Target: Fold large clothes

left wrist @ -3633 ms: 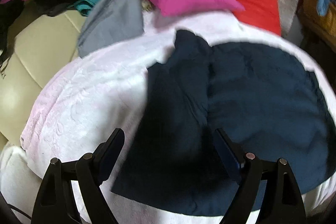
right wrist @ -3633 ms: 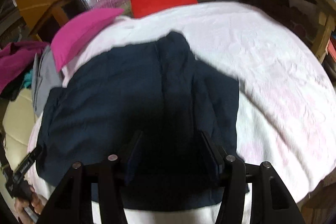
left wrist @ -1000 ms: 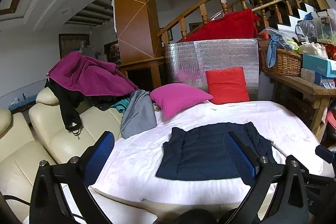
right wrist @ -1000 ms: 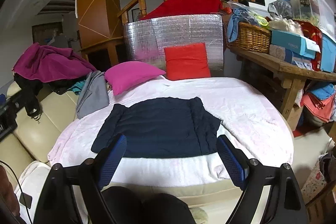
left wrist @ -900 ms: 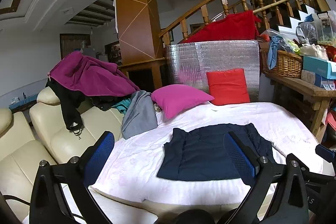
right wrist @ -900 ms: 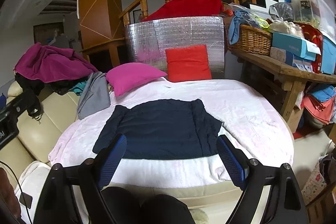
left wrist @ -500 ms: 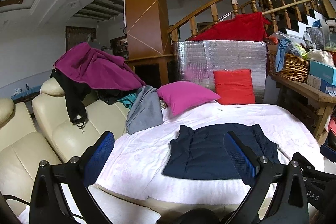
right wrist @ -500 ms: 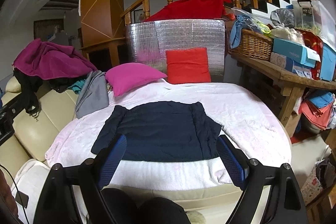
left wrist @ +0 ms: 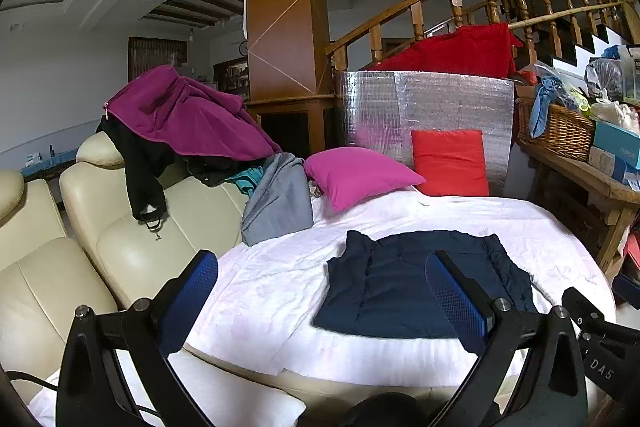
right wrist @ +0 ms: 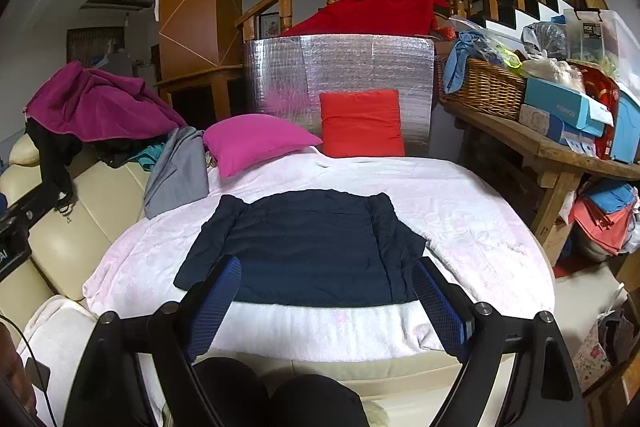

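Observation:
A dark navy garment (right wrist: 308, 243) lies flat on the pale pink blanket (right wrist: 472, 211), its two side parts folded inward. The left wrist view shows the same navy garment (left wrist: 408, 283) right of centre. Both grippers hang back from the table edge, well short of the cloth. My left gripper (left wrist: 320, 291) is open, nothing between its blue pads. My right gripper (right wrist: 326, 301) is open as well and empty. A grey garment (right wrist: 176, 171) drapes over the sofa edge at the left. A magenta garment (left wrist: 188, 111) and black clothing lie on the sofa back.
A cream leather sofa (left wrist: 132, 247) stands left of the blanket. A pink pillow (right wrist: 256, 141) and a red pillow (right wrist: 360, 123) lean at the far side before a silver foil panel (right wrist: 340, 67). A wooden bench (right wrist: 560, 147) with a basket and boxes stands right. The person's dark knees (right wrist: 280, 399) show below.
Since the oldest frames both grippers have pulled back and up from just above the navy garment. Over the last second the left wrist view has shifted slightly; the garment lies unchanged.

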